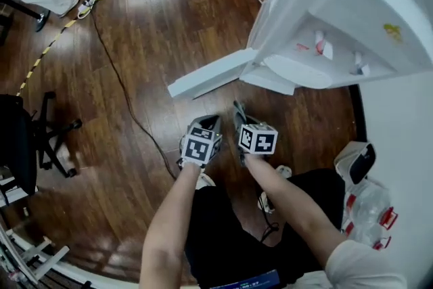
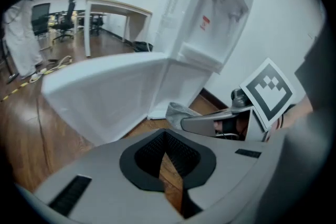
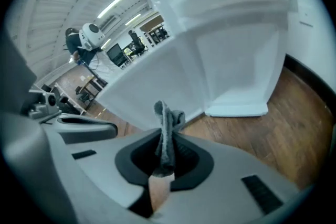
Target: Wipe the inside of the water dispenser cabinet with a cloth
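The water dispenser (image 1: 352, 3) stands white and tall on the wood floor (image 1: 155, 24), against a white wall. Its cabinet door (image 1: 210, 74) at the base hangs open, swung out over the floor to the dispenser's left in the head view. In the left gripper view the same door (image 2: 105, 97) fills the middle of the frame, with the dispenser's tap recess above it. A black office chair (image 1: 34, 135) sits well apart from the dispenser, across the floor, and a dark cable (image 1: 115, 71) trails over the boards between them. A pale desk (image 2: 118, 8) shows farther back in the room.

Both tools are held low in front of the dispenser, just short of the open door and side by side. The left tool (image 1: 206, 124) has its jaws closed together with nothing between them. The right tool (image 3: 165, 157) is clamped on the cloth (image 3: 167, 134), a grey folded strip that stands up out of the jaws and points toward the cabinet opening, not touching the dispenser.
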`<control>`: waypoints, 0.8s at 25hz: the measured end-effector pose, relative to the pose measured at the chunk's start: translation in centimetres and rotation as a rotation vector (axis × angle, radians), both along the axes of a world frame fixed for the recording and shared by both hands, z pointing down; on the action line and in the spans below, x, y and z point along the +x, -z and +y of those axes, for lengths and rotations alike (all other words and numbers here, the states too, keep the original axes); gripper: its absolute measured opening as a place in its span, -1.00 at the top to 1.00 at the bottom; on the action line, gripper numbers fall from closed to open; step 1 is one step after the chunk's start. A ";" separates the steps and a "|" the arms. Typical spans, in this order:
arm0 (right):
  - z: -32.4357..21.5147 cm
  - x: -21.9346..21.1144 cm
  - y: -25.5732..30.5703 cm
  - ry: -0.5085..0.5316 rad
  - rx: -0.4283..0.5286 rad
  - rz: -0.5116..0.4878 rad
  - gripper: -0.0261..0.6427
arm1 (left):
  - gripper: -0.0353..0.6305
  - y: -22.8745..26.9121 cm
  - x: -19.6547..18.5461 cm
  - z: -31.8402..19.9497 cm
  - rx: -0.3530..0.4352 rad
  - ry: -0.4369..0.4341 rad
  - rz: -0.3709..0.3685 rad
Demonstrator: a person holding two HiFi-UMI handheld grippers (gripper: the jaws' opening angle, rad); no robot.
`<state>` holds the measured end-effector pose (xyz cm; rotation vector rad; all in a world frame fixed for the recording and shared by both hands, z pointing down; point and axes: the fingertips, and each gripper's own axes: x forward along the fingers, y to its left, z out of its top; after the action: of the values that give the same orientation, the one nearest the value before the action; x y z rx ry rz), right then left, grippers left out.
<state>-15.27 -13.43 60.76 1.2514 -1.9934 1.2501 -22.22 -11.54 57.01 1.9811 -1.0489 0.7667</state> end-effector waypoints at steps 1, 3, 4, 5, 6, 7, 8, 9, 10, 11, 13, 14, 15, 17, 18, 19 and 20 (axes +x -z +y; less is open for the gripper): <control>0.2 -0.5 3.2 0.029 0.011 0.006 0.81 | 0.93 3.2 -1.3 0.3 -0.004 0.073 0.008; 0.3 -0.9 9.8 0.062 0.039 0.023 0.82 | 0.93 10.6 -3.5 0.8 -0.002 0.199 0.030; 0.3 -0.9 13.3 0.074 0.051 0.033 0.82 | 0.93 14.3 -4.2 1.2 0.002 0.241 0.047; 0.5 -1.0 16.7 0.085 0.060 0.041 0.82 | 0.93 18.0 -4.6 1.6 0.011 0.268 0.065; 0.7 -1.0 20.0 0.094 0.064 0.046 0.82 | 0.93 21.7 -4.8 1.9 0.026 0.282 0.083; 1.0 -0.9 22.9 0.100 0.065 0.046 0.82 | 0.93 25.1 -4.8 2.2 0.043 0.291 0.100; 1.4 -0.7 25.7 0.101 0.065 0.041 0.82 | 0.93 28.4 -4.7 2.6 0.059 0.297 0.115; 1.8 -0.4 28.5 0.102 0.069 0.038 0.82 | 0.93 31.4 -4.3 2.9 0.074 0.301 0.128; 2.2 0.1 31.1 0.107 0.083 0.041 0.82 | 0.93 34.1 -3.8 3.4 0.089 0.304 0.140; 2.7 0.7 33.5 0.117 0.101 0.044 0.82 | 0.93 36.6 -3.3 3.9 0.103 0.309 0.151; 3.8 1.7 37.7 0.129 0.141 0.034 0.82 | 0.93 41.0 -2.6 5.3 0.126 0.329 0.176; 4.5 2.2 39.9 0.127 0.167 0.027 0.82 | 0.93 42.9 -2.3 6.3 0.133 0.340 0.190; 5.2 2.9 42.2 0.127 0.201 0.025 0.82 | 0.93 44.6 -1.7 7.3 0.139 0.346 0.206; 6.6 5.2 46.4 0.134 0.279 0.030 0.82 | 0.93 47.4 0.5 9.3 0.149 0.350 0.241; 7.3 6.7 48.3 0.135 0.316 0.028 0.82 | 0.93 48.6 1.8 10.4 0.155 0.349 0.253; 8.1 8.4 50.2 0.133 0.351 0.024 0.82 | 0.93 49.8 3.4 11.4 0.164 0.346 0.261; 9.0 10.4 51.9 0.128 0.385 0.026 0.82 | 0.93 50.8 5.1 12.4 0.178 0.341 0.267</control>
<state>-4.90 -4.47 8.84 1.2746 -2.3280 0.8094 -17.15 0.89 6.18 1.9123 -1.2790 0.2259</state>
